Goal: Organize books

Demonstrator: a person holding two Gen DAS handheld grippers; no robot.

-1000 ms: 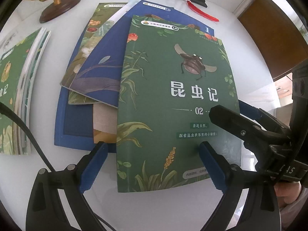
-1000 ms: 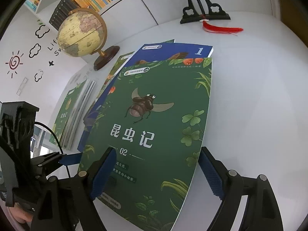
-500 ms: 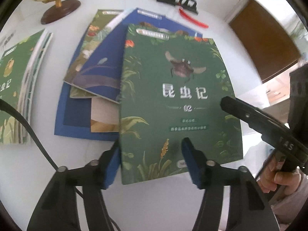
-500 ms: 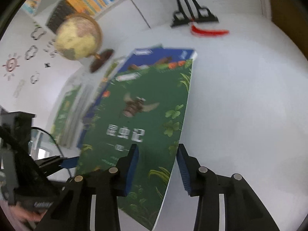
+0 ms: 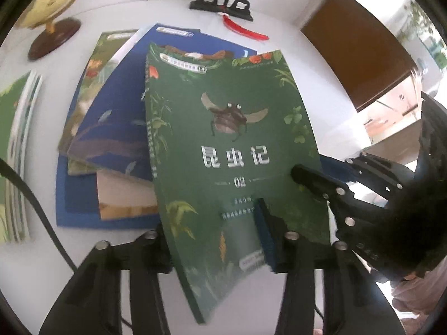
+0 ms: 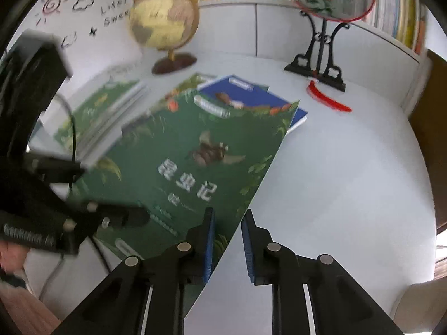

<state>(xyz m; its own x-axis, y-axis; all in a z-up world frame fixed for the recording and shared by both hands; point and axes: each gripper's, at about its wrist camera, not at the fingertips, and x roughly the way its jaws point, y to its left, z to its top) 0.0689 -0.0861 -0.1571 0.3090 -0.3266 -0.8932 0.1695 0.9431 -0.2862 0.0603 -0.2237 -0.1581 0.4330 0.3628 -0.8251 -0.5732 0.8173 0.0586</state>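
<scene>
Both grippers have just been closing on the green beetle book (image 5: 237, 150): the left gripper (image 5: 215, 237) pinches its near edge, the right gripper (image 6: 227, 240) clamps its side edge, tilting it above the spread books (image 5: 117, 128) on the white table (image 6: 349, 181).

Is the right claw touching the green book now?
Touching. In the left wrist view, the right claw lies on the cover of the green book, pinching its right edge.

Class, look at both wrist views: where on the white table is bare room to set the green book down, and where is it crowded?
Bare: the white table right of the green book, below the red tassel and black stand. Crowded: the messy book pile, the neat stack and the globe to the left.
</scene>
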